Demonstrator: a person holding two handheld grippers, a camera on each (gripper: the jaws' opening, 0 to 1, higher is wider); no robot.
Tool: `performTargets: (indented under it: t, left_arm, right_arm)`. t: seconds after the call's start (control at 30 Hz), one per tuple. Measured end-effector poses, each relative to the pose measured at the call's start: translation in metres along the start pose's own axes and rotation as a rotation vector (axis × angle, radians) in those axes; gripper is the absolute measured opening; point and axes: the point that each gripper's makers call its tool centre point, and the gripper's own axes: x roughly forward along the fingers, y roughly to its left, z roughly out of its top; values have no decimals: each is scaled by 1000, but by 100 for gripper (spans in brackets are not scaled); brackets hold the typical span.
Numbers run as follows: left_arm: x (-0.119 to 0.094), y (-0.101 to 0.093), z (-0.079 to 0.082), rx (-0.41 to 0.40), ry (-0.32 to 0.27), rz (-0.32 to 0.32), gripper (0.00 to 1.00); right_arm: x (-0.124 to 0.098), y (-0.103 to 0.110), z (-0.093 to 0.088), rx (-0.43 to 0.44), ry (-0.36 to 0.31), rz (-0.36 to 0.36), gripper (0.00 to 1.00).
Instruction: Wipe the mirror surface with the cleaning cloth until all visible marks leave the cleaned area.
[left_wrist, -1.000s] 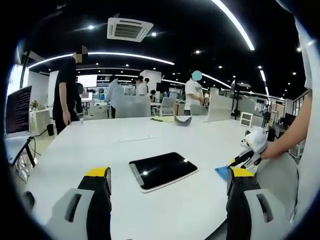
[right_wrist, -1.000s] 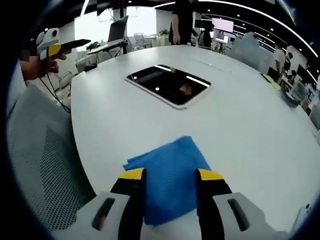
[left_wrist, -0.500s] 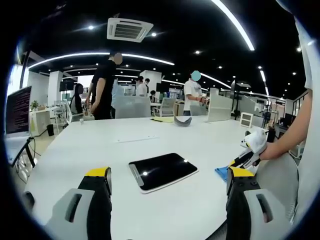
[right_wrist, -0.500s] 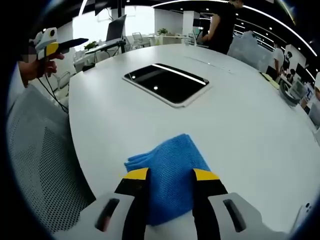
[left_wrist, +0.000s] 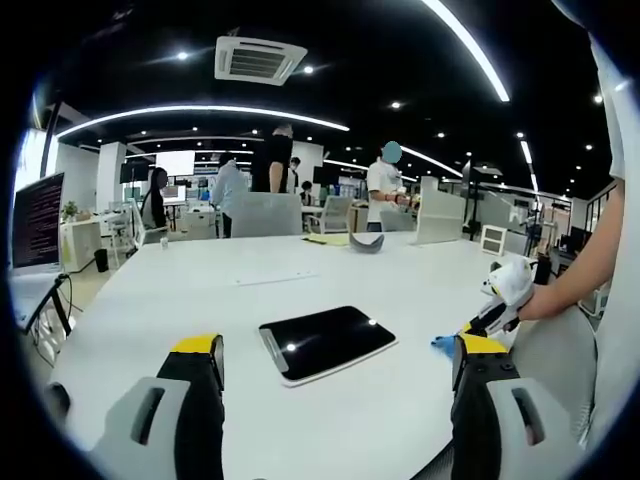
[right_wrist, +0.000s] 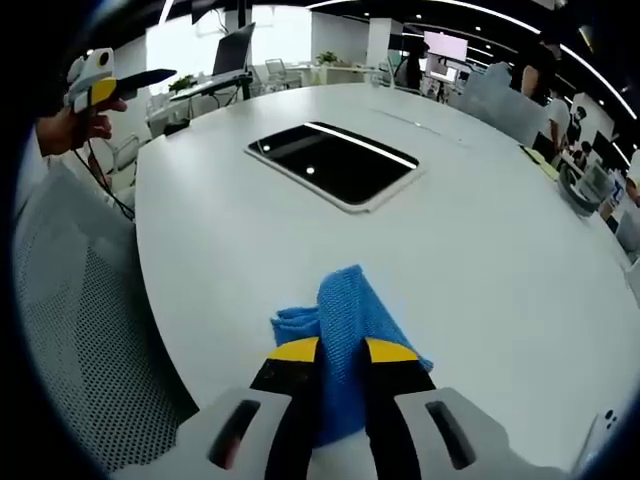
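A dark rectangular mirror (left_wrist: 326, 342) with a pale rim lies flat on the white table (left_wrist: 250, 300), ahead of my left gripper (left_wrist: 335, 362), whose yellow-tipped jaws stand wide open with nothing between them. In the right gripper view the mirror (right_wrist: 335, 163) lies farther up the table. My right gripper (right_wrist: 343, 352) is shut on the blue cleaning cloth (right_wrist: 343, 308), which bunches up into a ridge between its jaws. In the left gripper view the right gripper (left_wrist: 497, 305) shows at the right, held by a hand, with a blue scrap of cloth (left_wrist: 442, 344) under it.
A grey mesh chair back (right_wrist: 70, 320) stands at the table's near edge. People stand among desks and monitors at the back (left_wrist: 270, 180). A grey object (left_wrist: 366, 242) and yellow papers (left_wrist: 325, 239) lie at the table's far side.
My right gripper's jaws have closed on the blue cloth, which has gone from lying flat to being bunched upward. A person at the back has walked to the right.
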Motion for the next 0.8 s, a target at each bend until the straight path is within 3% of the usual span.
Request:
performTargets:
  t: [0.4, 0.47, 0.8]
  left_arm:
    - [1, -3, -1, 10, 7, -11, 95]
    - [1, -3, 0, 7, 5, -10, 95]
    - [2, -2, -4, 15, 22, -12, 96]
  right_arm:
    - [0, 0, 1, -16, 21, -3, 4]
    - [-2, 2, 8, -48, 0, 4, 4]
    - [-2, 6, 30, -8, -45, 27, 4]
